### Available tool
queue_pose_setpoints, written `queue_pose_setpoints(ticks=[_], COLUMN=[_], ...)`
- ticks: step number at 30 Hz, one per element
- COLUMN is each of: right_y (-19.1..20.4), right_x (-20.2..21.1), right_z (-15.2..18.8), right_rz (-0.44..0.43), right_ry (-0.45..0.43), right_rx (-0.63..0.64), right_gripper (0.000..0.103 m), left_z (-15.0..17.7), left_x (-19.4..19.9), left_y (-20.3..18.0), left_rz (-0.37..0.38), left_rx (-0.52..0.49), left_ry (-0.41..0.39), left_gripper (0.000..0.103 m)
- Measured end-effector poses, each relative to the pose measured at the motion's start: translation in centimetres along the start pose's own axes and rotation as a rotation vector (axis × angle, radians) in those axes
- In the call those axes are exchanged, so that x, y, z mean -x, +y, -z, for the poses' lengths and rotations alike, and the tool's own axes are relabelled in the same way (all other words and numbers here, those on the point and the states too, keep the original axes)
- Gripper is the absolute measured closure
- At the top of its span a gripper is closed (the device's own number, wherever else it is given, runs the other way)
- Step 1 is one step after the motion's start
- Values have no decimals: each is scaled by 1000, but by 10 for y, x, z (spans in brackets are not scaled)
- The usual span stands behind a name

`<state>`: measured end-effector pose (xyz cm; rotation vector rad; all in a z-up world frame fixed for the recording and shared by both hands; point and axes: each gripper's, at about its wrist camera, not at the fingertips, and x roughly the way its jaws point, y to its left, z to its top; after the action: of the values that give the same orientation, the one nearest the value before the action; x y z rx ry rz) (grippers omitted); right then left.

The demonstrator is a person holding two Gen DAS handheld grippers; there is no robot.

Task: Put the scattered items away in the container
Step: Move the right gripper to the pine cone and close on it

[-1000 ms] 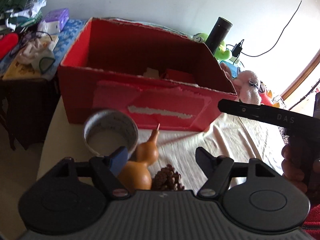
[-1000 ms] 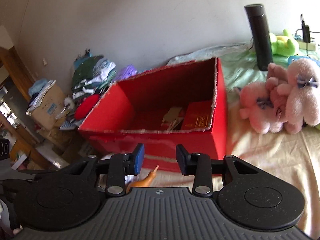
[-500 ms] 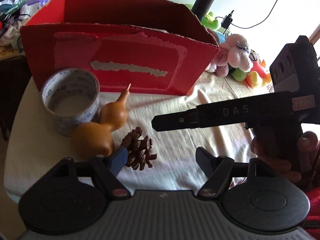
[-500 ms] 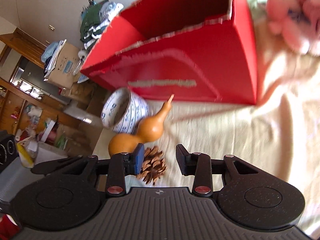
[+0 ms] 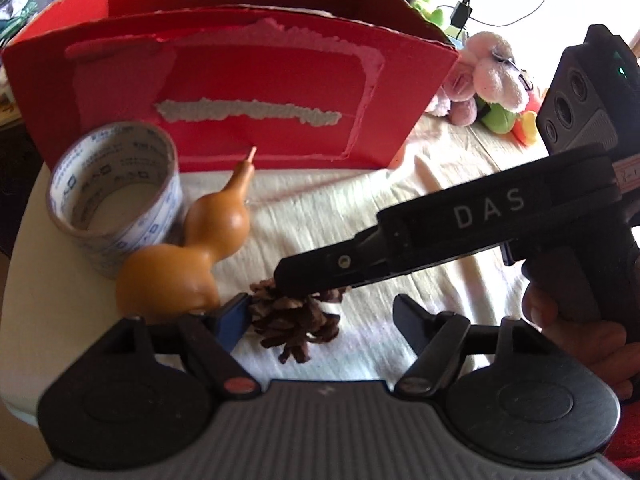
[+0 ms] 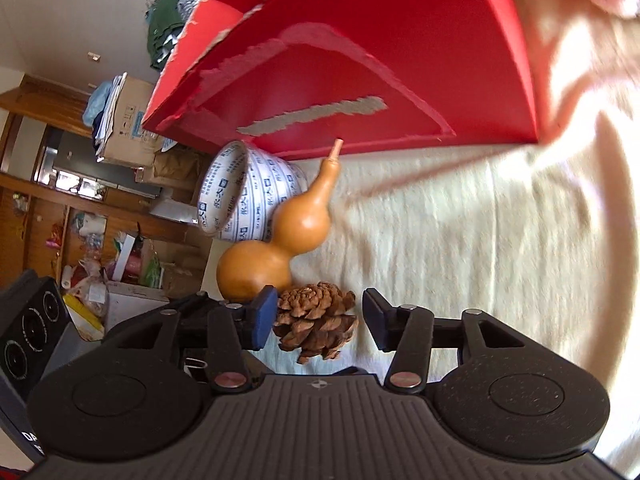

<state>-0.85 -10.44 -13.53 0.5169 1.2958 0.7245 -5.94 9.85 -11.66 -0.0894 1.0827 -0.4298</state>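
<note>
- Left wrist view: the left gripper (image 5: 322, 314) has dropped lower over the cloth and stands spread and empty, with the pine cone (image 5: 296, 326) just past its blue pad. The right gripper (image 5: 316, 286) now reaches over that cone.
- Right wrist view: the right gripper (image 6: 320, 316) has just widened its jaws, and they straddle the pine cone (image 6: 316, 326) without pinching. It looks ready to be grabbed; the red box (image 6: 400, 60) is beyond the gourd (image 6: 280, 248) and tape roll (image 6: 244, 196).

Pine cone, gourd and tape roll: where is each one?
Pine cone (image 6: 316, 322), right wrist view, on its scales.
Gourd (image 6: 256, 270), right wrist view, on its lower bulb.
Tape roll (image 5: 116, 196), left wrist view, on its inner wall.
</note>
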Motion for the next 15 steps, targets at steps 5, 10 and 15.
queue_pose_setpoints(ticks=[5,10,15], right_y=[-11,-23,-30], right_x=[9,22,36], right_z=[2,4,7], right_rz=[-3,-2,34], right_ry=[19,5,2], right_rx=[-48,-86,-46], right_gripper=[48,44,41], left_z=[-2,-1,-1], left_x=[-10,-15,-11], left_y=[-8,-10,-13], left_rz=[22,22,-3], left_rx=[-30,-29,-29], left_ry=[37,58,44], left_gripper=[47,44,45])
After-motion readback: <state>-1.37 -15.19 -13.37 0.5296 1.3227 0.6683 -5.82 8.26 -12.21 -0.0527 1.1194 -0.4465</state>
